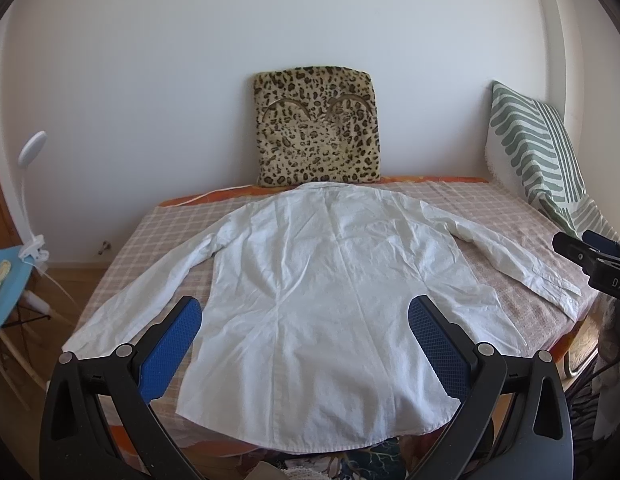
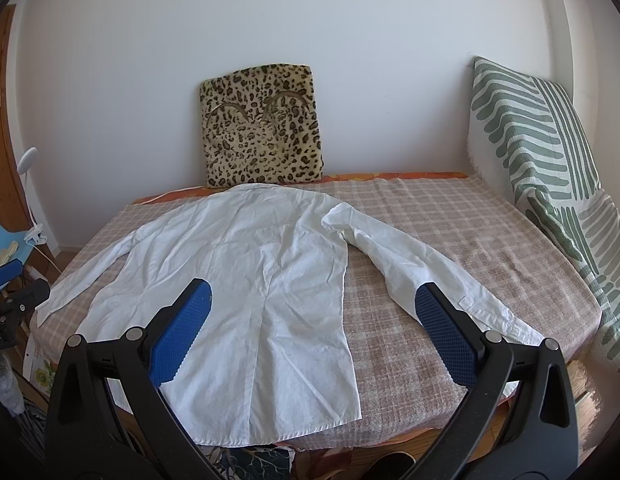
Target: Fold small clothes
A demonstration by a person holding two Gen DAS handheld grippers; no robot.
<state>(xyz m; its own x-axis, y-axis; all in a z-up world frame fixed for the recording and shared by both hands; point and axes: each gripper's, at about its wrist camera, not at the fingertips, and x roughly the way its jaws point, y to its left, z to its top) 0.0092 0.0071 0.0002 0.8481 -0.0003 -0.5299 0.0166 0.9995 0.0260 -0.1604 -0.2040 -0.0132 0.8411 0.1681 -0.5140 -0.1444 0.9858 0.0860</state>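
My left hand-held gripper (image 1: 304, 318) and right hand-held gripper (image 2: 312, 308) both gape wide with nothing between their blue pads, held over the near hem of the white shirt (image 1: 310, 280). It lies flat, back up, sleeves spread, on the checked bed cover (image 2: 470, 232). Beyond the collar a leopard-print cushion (image 1: 316, 128) leans on the wall, a green-striped pillow (image 2: 530, 136) to the right, a clip lamp (image 1: 30, 184) at left.

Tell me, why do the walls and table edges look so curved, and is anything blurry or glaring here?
Left wrist view: the fisheye lens bends the wall and darkens the corners; the white shirt is sharp, daylit, with soft crease shadows. Right wrist view: the same bending; the striped pillow curves along the edge; no glare or blur.
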